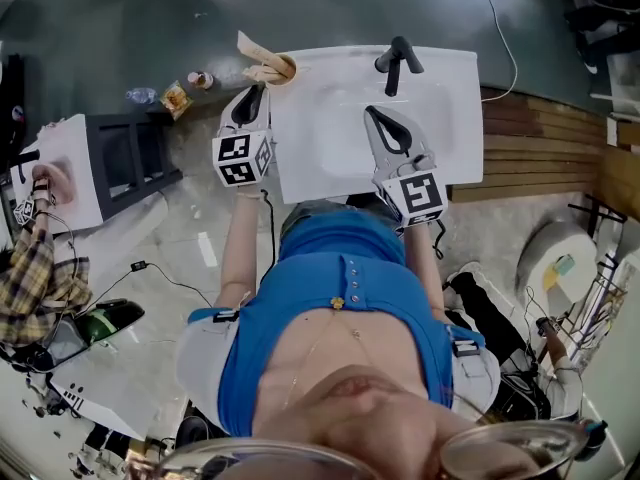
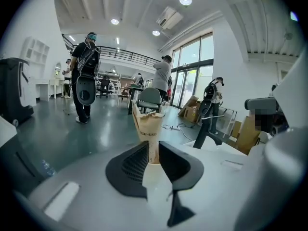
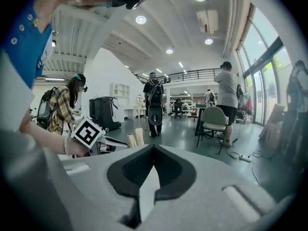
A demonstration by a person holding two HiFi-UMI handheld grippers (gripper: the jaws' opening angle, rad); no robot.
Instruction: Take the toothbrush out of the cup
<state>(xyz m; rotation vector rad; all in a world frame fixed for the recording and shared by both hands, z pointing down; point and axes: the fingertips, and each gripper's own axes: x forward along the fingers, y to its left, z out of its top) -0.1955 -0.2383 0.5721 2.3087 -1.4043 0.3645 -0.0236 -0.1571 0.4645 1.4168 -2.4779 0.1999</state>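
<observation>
Two tongs: the left one is just beside the left edge of the sink (image 1: 330,163), the right one over its near part.
Left tongs (image 1: 256,90): jaws apart, gripping nothing.
Right tongs (image 1: 373,114): jaws clenched together, empty.
Cup (image 1: 283,67): paper with a ragged rim, upright at the sink's far left corner, just beyond the left tips and in line with their gap.
Toothbrush: a pale strip (image 1: 247,45) sticks out of the cup toward the far left; I cannot tell if it is the brush.
</observation>
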